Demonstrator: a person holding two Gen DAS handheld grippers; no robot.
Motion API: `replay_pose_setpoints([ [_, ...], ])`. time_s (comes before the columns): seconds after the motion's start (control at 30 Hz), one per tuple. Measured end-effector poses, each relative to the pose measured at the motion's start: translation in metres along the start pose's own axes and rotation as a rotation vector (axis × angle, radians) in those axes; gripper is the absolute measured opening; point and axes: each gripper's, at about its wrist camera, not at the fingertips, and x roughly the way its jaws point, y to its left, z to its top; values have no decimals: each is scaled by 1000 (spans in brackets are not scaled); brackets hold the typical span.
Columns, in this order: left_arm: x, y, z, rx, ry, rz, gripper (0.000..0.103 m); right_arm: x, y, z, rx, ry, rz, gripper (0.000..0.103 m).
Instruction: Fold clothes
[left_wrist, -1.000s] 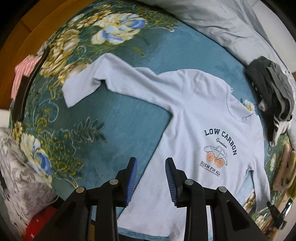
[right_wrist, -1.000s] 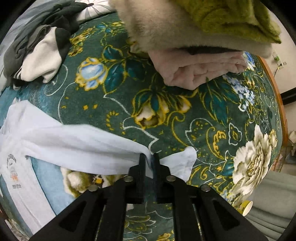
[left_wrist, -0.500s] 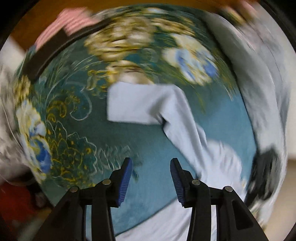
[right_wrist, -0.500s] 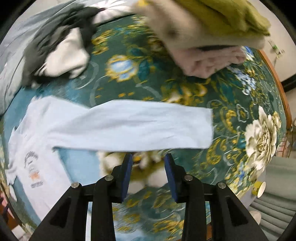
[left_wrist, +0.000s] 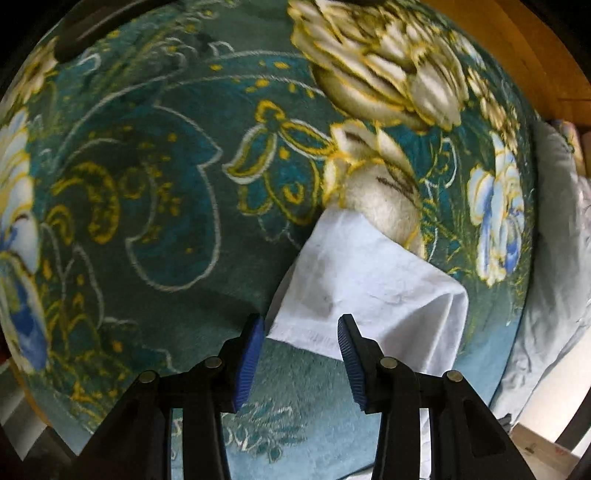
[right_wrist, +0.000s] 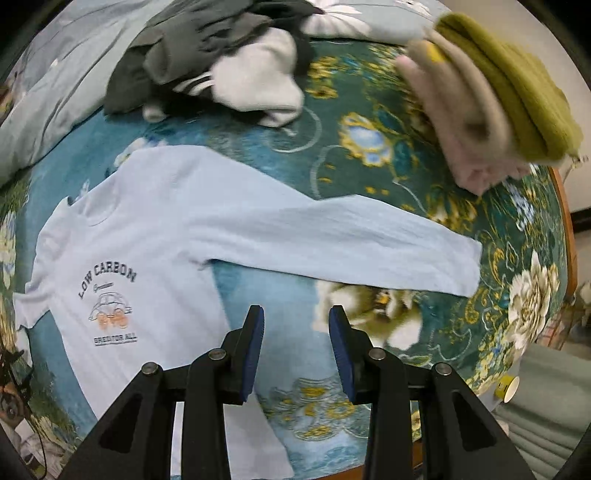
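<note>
A pale blue long-sleeved shirt (right_wrist: 147, 266) with a "LOW CARBON" car print lies face up on the floral teal blanket (right_wrist: 332, 177). One sleeve (right_wrist: 351, 243) stretches flat to the right. My right gripper (right_wrist: 295, 321) hangs open above the blanket, just below that sleeve's underside, holding nothing. In the left wrist view the other sleeve's cuff (left_wrist: 362, 280) lies bent on the blanket, and my left gripper (left_wrist: 301, 332) is open right at the cuff's hem edge, with its blue pads either side of the hem.
A dark grey and white heap of clothes (right_wrist: 221, 74) lies beyond the shirt. A stack of folded pink, beige and olive items (right_wrist: 498, 96) sits at the far right. A pale grey quilt (left_wrist: 554, 258) borders the blanket. The bed's edge is near on the right (right_wrist: 561, 258).
My right gripper let go of the sleeve end, opened and drew back; the sleeve now lies flat. My left gripper swung from the shirt's body to the other sleeve's cuff.
</note>
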Motion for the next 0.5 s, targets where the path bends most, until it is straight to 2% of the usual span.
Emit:
replay_pose_setpoints([
  [0.07,3,-2,1,-9,-8,22,42,-1,11,3,-14,0,0,37],
  [0.1,4,-2,1,-14,-12,33,35,-2,16,5,-18,0,0,37],
  [0.17,3,-5,4,6,-30,61,8,-4,24,6,-27,-3,5,37],
  [0.23,-5,-13,7,43,-58,58,6,-6,31,6,-35,-6,9,37],
  [0.33,-28,-30,15,131,-146,69,6,-9,36,5,-39,-13,14,37],
  [0.43,-56,-54,31,240,-234,115,6,-9,34,3,-13,-10,18,37],
  [0.5,-65,-62,41,278,-246,135,6,-10,30,0,17,-7,29,37],
])
